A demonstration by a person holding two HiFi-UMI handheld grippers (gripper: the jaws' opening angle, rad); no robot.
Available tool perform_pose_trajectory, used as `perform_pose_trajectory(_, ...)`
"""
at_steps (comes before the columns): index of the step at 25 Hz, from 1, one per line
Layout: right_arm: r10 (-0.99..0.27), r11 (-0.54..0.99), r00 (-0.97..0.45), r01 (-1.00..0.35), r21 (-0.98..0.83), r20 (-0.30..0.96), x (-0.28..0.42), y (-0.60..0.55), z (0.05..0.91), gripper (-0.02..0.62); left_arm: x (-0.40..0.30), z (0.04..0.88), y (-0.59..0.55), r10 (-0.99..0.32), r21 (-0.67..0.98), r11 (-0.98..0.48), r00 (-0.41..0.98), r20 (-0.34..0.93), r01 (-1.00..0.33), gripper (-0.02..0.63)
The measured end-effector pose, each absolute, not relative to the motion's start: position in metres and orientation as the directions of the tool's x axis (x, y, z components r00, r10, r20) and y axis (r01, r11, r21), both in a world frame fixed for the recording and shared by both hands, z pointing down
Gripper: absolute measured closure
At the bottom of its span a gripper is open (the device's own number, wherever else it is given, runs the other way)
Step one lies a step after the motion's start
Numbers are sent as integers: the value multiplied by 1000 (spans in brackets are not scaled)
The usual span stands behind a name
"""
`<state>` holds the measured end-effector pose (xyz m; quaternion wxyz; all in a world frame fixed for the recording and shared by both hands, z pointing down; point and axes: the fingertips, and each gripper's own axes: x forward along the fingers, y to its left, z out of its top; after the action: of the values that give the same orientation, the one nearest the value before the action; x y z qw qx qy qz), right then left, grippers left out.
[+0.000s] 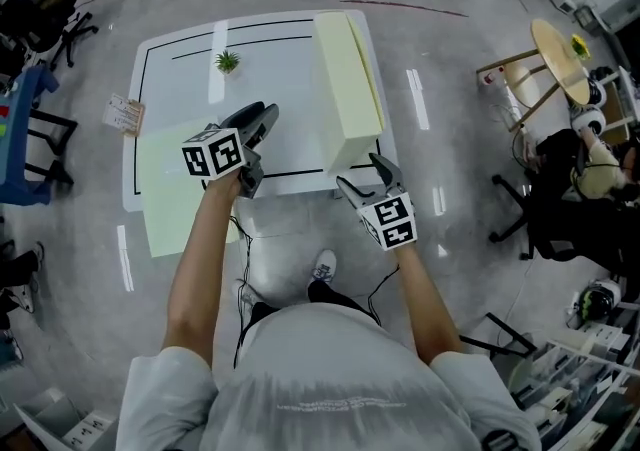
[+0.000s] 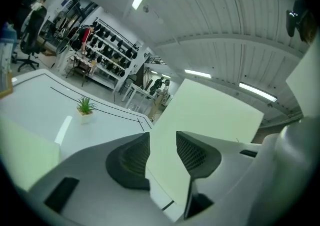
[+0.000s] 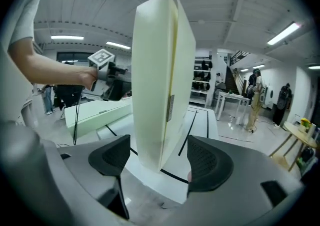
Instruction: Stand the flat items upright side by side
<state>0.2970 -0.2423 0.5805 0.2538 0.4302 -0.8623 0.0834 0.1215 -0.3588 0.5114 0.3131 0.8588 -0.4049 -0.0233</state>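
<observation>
Two pale yellow foam boards (image 1: 348, 79) stand upright side by side along the right of the white table (image 1: 280, 59). A third pale board (image 1: 180, 194) lies flat at the table's left front and overhangs the edge. My left gripper (image 1: 262, 144) hovers over the table between them, aimed at the upright boards (image 2: 210, 115); its jaws stand apart with nothing pinched. My right gripper (image 1: 366, 177) sits at the near end of the upright boards (image 3: 155, 69), jaws wide, the pads clear of the board edges. The flat board (image 3: 100, 112) shows at left in the right gripper view.
A small potted plant (image 1: 227, 62) stands near the table's far left. A black line frames the tabletop. A card (image 1: 123, 114) lies at the left edge. Chairs, a round stool (image 1: 555, 59) and clutter ring the table on the grey floor.
</observation>
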Motion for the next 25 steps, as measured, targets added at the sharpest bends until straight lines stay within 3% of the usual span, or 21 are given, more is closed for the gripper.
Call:
perform_pose_trajectory(7,-779,478,-407,-878,32,477,294,-213,535,239,51,448,-290,-719,493,-562,687,104,-664,410)
perform_pose_trajectory(14,-752,545,-498,-838,-17,433,210,-196,491,239,-8,384,-220,-665,557,-653,740,-99,-513,407)
perform_pose_trajectory(19,-651,665,-633,-742,-86,419,130,-189,478,239,-74,409,-190,-718,514,-600,696,-8,-613,382)
perform_pose_trajectory(25,-534,713,-724,-663,-227,437,62,-177,490,239,-167,482,-163,-778,538,-429,600,188,-725,340)
